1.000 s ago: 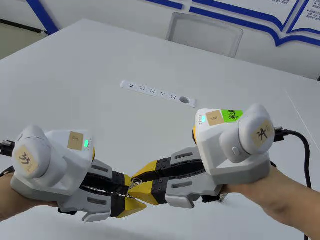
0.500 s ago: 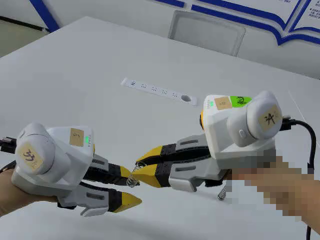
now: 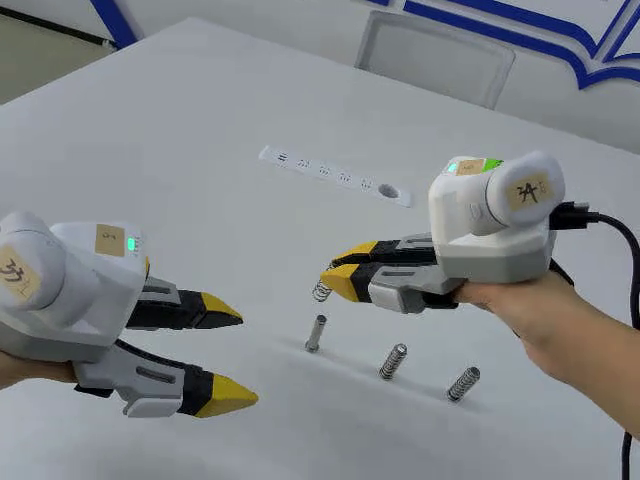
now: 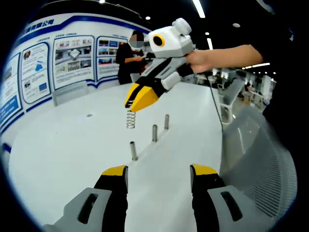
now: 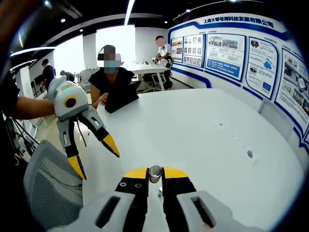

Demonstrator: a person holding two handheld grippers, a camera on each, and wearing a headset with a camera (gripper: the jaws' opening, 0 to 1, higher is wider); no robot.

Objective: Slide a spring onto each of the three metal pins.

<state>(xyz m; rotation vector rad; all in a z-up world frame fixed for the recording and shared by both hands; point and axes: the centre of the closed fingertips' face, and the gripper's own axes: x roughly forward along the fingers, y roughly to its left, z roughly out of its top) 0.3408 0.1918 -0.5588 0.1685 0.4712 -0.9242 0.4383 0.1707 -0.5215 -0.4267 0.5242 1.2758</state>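
Note:
Three short metal pins stand in a row on the white table. The nearest-left pin (image 3: 315, 333) is bare; the middle pin (image 3: 393, 361) and the right pin (image 3: 462, 383) each carry a spring. My right gripper (image 3: 335, 281) is shut on a small spring (image 3: 321, 291) that hangs from its yellow tips, above and just behind the bare pin. From the right gripper view the spring (image 5: 154, 173) sits pinched between the jaws. My left gripper (image 3: 230, 358) stands wide open, to the left of the pins, with nothing in it. The left gripper view shows the spring (image 4: 130, 118) above the pins (image 4: 133, 151).
A white power strip (image 3: 335, 176) lies farther back on the table (image 3: 150, 150), with a grey chair (image 3: 435, 55) beyond it. A black cable (image 3: 605, 235) trails from the right gripper. People (image 5: 113, 79) sit at the table's far side; a mesh chair back (image 5: 46, 188) is near.
The two grippers, tips together a second ago, have parted. The left one opened and drew back left; the right one holds the spring and has moved over the pins.

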